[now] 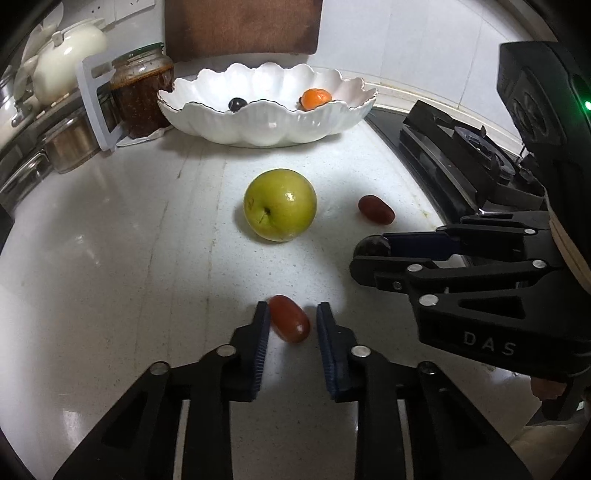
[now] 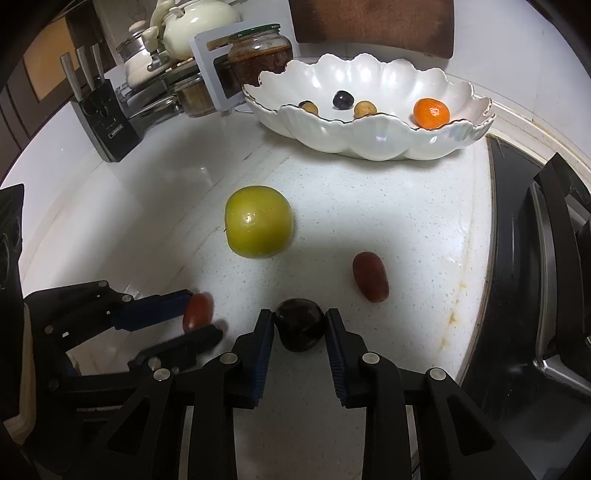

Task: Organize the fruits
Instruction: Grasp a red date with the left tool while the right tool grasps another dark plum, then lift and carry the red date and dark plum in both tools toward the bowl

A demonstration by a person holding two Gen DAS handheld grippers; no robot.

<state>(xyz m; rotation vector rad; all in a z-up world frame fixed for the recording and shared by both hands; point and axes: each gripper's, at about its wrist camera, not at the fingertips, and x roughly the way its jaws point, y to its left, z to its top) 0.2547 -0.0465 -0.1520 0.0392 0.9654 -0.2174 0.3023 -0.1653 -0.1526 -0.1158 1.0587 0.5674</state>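
Glass jar [image 2: 258, 59] of dark red-brown stuff standing behind a white frame stand [image 2: 214, 70] at the counter's [image 2: 406, 229] back. Knife block [image 2: 105, 122] sitting left, handles sticking up. Cream teapot [image 2: 195, 26] resting on a rack. Wooden board [image 2: 373, 26] leaning on the wall. Black stove [image 2: 535, 295] lying right.

Cutting board [image 1: 242, 27] top cropped, stove [image 2: 546, 280] cut off

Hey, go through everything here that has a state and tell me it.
Left tool: shut on red grape.
Right tool: shut on dark fruit.
Jar: lid on.
Bowl: upright, some fruit inside.
Green apple: loose on counter, on its side.
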